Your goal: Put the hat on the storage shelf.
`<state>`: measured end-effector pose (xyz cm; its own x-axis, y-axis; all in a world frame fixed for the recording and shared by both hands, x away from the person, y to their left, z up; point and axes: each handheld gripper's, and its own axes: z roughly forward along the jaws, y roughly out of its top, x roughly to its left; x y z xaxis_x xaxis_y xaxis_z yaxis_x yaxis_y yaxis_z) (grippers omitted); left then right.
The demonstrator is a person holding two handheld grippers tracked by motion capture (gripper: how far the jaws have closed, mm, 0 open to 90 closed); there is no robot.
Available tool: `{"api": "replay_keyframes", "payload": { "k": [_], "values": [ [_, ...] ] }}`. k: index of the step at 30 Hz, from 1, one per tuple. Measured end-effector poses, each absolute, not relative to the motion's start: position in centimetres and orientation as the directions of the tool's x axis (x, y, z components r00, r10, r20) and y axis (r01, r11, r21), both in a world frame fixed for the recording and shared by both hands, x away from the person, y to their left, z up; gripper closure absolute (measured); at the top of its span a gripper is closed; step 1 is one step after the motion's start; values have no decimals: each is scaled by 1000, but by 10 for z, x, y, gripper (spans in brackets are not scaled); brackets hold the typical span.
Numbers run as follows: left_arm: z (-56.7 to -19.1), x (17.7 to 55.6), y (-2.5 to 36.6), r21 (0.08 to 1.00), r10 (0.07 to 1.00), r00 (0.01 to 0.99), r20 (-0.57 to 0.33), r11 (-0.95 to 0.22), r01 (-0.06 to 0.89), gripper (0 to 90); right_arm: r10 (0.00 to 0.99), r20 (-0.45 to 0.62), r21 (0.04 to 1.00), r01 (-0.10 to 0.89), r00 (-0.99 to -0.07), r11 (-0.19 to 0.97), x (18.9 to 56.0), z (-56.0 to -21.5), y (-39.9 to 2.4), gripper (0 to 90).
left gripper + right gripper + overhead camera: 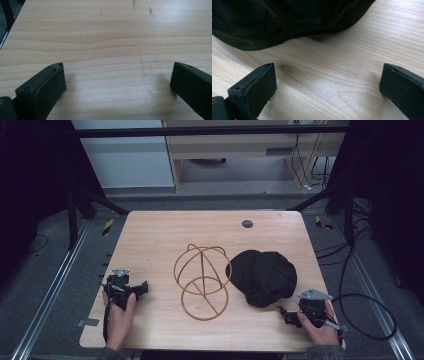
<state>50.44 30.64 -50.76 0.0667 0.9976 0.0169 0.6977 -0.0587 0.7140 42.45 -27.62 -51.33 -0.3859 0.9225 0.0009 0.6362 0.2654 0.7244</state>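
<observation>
I am holding the left gripper (141, 288) low over the left part of the wooden table (150, 240), its jaws standing wide apart with nothing but bare wood grain between them in the left gripper view. No brand, label or writing is showing legibly on any item. At the centre, a wire hat stand (202, 281) of thin tan rod is lying tipped over, its domed cage pointing away and its ring base toward me. Touching its right side, the black cap (262, 277) is sitting crumpled on the table, matte fabric with stitched seams and a strap visible in the right gripper view. I am keeping the right gripper (285, 312) just beside the cap's near edge, jaws released and spread, holding nothing, not touching the cap.
</observation>
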Motion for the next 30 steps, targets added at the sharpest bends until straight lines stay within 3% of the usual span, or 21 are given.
{"api": "replay_keyframes", "payload": {
  "k": [4, 7, 10, 20, 30],
  "values": [
    [-508, 506, 307, 714, 997, 81, 15, -68, 697, 0, 924, 4, 724, 639, -383, 261, 424, -513, -276, 10],
    [-507, 506, 308, 712, 996, 93, 15, -76, 698, 0, 919, 24, 704, 659, -393, 264, 426, -508, -277, 81],
    [-507, 505, 308, 712, 995, 103, 16, -84, 697, 0, 909, 33, 699, 660, -415, 276, 425, -496, -275, 63],
    [-508, 503, 308, 713, 994, 109, 17, -88, 696, 0, 857, -68, 691, 595, -510, 409, 414, -426, -272, 70],
    [-508, 502, 306, 713, 994, 111, 16, -90, 696, 0, 836, -104, 681, 574, -539, 455, 439, -373, -264, 93]
  ]
}}
